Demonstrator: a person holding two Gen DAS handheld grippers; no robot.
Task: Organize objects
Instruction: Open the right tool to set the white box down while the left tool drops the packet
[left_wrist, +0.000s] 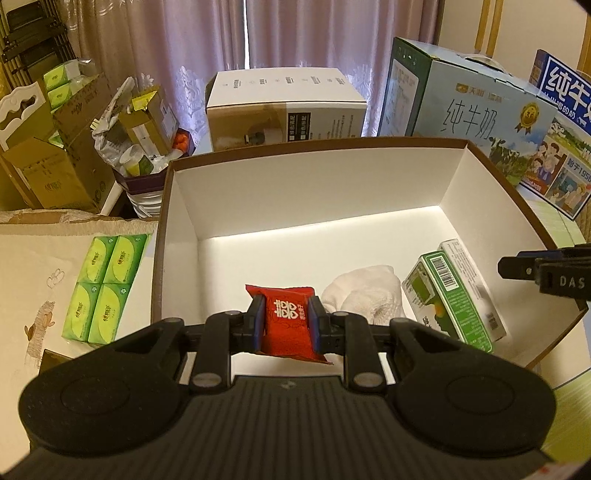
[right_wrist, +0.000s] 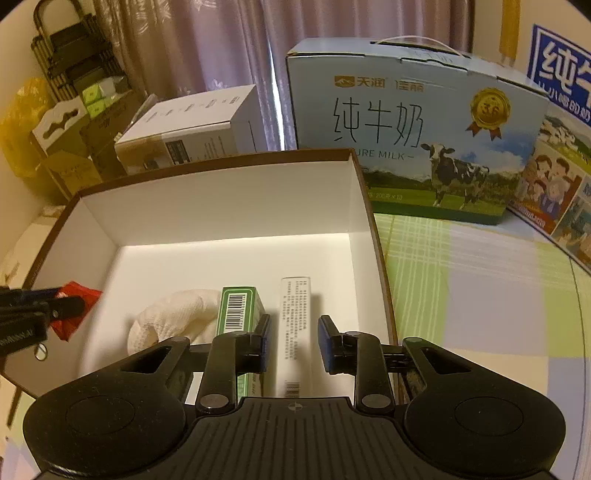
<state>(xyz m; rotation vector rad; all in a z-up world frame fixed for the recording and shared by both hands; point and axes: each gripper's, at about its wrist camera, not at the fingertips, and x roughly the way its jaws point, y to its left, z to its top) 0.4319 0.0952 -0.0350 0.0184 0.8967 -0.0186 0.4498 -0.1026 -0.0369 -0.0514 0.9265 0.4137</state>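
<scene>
My left gripper is shut on a red packet and holds it over the near part of an open white box with a brown rim. In the box lie a white cloth and a green and white carton. In the right wrist view my right gripper is open and empty above the carton, inside the box. The cloth lies to its left, and the red packet shows at the far left in the left gripper.
A four-pack of green tissues lies on the cloth-covered surface left of the box. Milk cartons stand behind and right of it. A white appliance box and cluttered cardboard boxes stand at the back.
</scene>
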